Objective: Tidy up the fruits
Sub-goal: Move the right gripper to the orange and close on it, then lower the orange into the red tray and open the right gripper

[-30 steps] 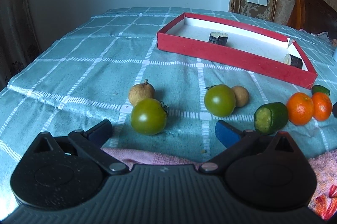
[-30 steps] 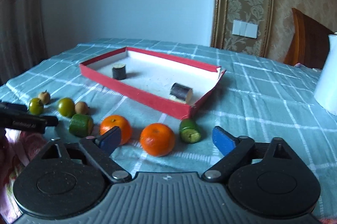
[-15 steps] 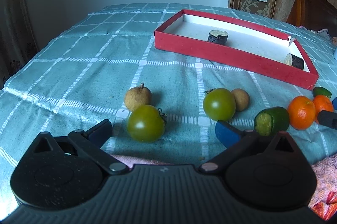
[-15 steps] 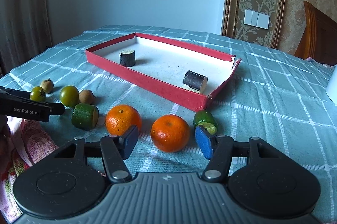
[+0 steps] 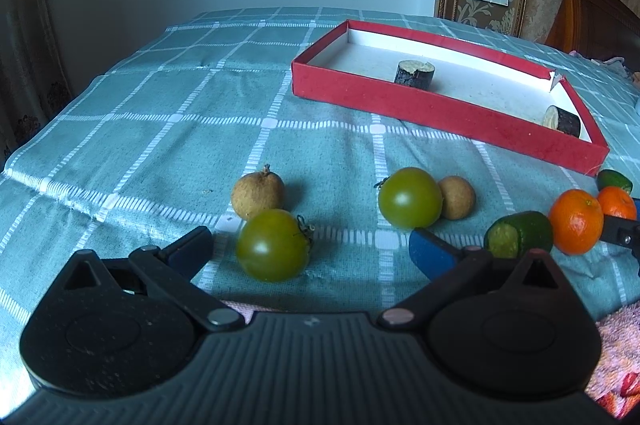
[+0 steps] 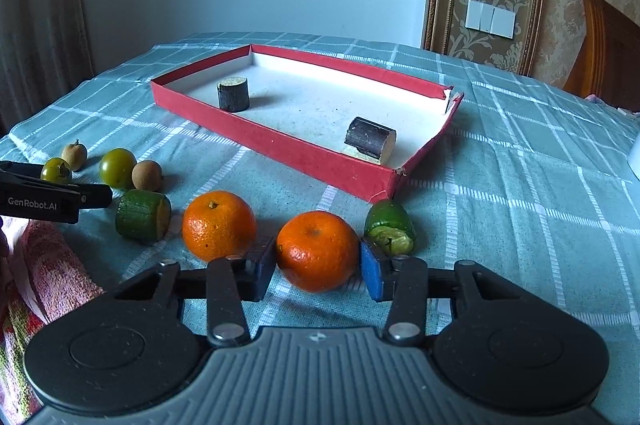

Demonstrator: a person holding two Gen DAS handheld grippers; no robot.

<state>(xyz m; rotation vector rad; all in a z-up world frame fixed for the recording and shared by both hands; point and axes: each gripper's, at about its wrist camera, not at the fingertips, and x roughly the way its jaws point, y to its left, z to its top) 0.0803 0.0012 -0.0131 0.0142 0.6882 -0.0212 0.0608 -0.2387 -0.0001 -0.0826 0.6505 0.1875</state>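
My right gripper (image 6: 318, 267) is closing around the right-hand orange (image 6: 316, 249) on the table, and its blue pads (image 6: 370, 275) touch the fruit on both sides. A second orange (image 6: 218, 223) lies just to its left, with a green cut piece (image 6: 390, 227) on the right. My left gripper (image 5: 312, 251) is open and low over the cloth. A green tomato (image 5: 272, 245) sits between its fingers, untouched. The red tray (image 6: 280, 149) holds two dark cut stubs (image 6: 233, 94).
Another green tomato (image 5: 410, 199), two brown longans (image 5: 258, 191) and a green cut cylinder (image 5: 518, 235) lie in a row on the teal checked cloth (image 5: 160, 129). A pink towel (image 6: 52, 265) covers the near edge. A wooden chair (image 6: 608, 61) stands at the far right.
My right gripper came forward and down onto the right-hand orange, and its jaws narrowed from wide apart to touching it. The left gripper barely shifted. The right gripper's finger now shows in the left view.
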